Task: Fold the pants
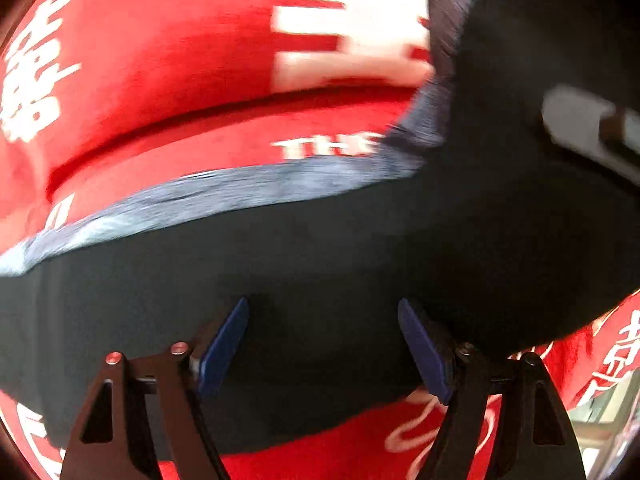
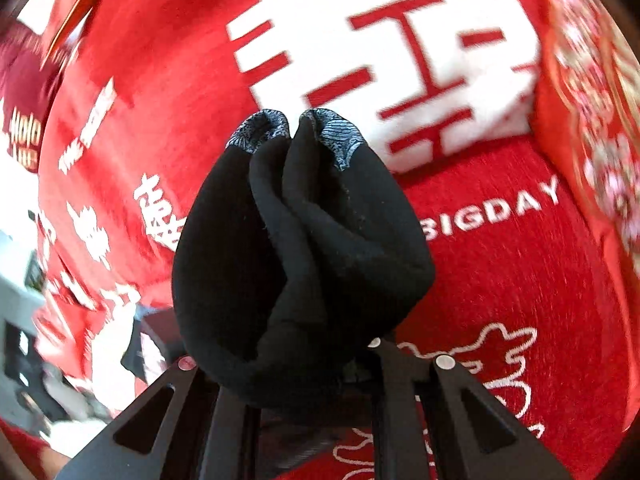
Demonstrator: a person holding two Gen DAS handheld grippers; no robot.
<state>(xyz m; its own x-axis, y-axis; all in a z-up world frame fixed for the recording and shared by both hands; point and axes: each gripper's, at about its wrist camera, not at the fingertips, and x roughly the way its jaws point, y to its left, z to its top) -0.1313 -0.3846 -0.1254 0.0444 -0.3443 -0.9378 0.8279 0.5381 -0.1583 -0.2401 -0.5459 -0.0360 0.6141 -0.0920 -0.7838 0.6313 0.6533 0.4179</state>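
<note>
Black pants (image 2: pixel 296 256) are bunching up out of my right claw (image 2: pixel 304 384), which is clamping them. My left claw (image 1: pixel 322 344) is standing wide, its blue pads (image 1: pixel 222 350) hovering over the pants (image 1: pixel 320 248) spread beneath on the red blanket (image 1: pixel 168 80).

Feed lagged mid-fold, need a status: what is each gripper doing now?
Left gripper: open, over the black pants, not gripping.
Right gripper: shut on a bunched fold of the pants.
</note>
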